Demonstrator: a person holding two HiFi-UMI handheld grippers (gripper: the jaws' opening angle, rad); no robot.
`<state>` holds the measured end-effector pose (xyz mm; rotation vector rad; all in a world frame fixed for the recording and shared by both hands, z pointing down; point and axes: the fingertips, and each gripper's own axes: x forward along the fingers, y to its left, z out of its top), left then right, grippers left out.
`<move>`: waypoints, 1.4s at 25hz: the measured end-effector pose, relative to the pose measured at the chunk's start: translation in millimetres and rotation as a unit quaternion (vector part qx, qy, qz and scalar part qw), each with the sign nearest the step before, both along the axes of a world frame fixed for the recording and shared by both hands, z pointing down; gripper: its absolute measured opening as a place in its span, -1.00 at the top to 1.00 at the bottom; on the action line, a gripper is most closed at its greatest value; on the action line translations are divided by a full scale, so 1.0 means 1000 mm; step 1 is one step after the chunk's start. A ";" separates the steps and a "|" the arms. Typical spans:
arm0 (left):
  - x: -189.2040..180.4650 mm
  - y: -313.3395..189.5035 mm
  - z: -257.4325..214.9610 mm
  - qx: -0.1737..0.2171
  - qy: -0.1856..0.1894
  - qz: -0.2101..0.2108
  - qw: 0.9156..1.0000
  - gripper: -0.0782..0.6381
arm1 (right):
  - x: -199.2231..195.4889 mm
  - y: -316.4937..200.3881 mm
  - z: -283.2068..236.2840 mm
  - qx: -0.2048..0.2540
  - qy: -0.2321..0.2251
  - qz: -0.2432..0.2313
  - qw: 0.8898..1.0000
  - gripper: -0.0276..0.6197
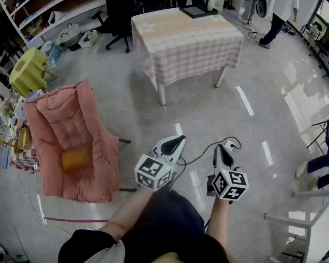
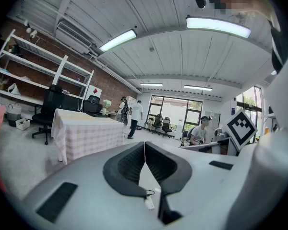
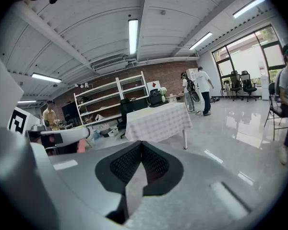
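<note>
- Here, the left tool [image 1: 179,141] has its jaws pressed together on nothing and is held in the air at lower centre of the head view.
- The right tool [image 1: 223,149], just beside it, is likewise closed and empty.
- The pink padded fabric armchair [image 1: 71,127] stands at frame left, nearer the left tool, with an orange cushion [image 1: 77,159] on its seat.
- Both tools point up-frame at the checked-cloth-draped surface [image 1: 181,33], well apart from them.

You held your left gripper [image 1: 177,141] and right gripper [image 1: 222,149] side by side over the floor [image 1: 208,114]. The table [image 1: 186,34] stood ahead of you. The armchair [image 1: 71,130] sat on your left, with a cushion [image 1: 77,159] on it.
</note>
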<state>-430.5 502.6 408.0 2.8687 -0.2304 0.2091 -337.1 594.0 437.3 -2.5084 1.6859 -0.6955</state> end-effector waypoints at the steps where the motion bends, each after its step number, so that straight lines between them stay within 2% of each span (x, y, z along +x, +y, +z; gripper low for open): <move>1: -0.003 0.005 0.000 0.000 0.000 0.000 1.000 0.76 | -0.003 0.004 0.000 0.004 -0.003 0.002 1.000 0.90; 7: -0.010 0.020 0.000 0.002 -0.003 0.000 1.000 0.75 | -0.008 0.016 -0.009 0.027 -0.006 0.022 0.999 0.90; 13: 0.006 0.014 0.001 0.006 -0.006 0.008 1.000 0.76 | 0.005 0.008 -0.013 0.033 -0.003 0.019 0.999 0.90; 22: 0.073 -0.041 -0.001 0.003 -0.001 0.021 1.000 0.76 | 0.070 -0.044 -0.018 0.036 -0.001 0.026 0.999 0.90; 27: 0.118 -0.078 -0.010 0.020 -0.002 0.026 0.999 0.76 | 0.115 -0.084 -0.025 0.032 0.009 0.025 0.999 0.90; 35: 0.170 -0.149 -0.012 0.018 -0.009 0.017 1.000 0.76 | 0.171 -0.156 -0.028 0.025 0.015 0.013 1.000 0.90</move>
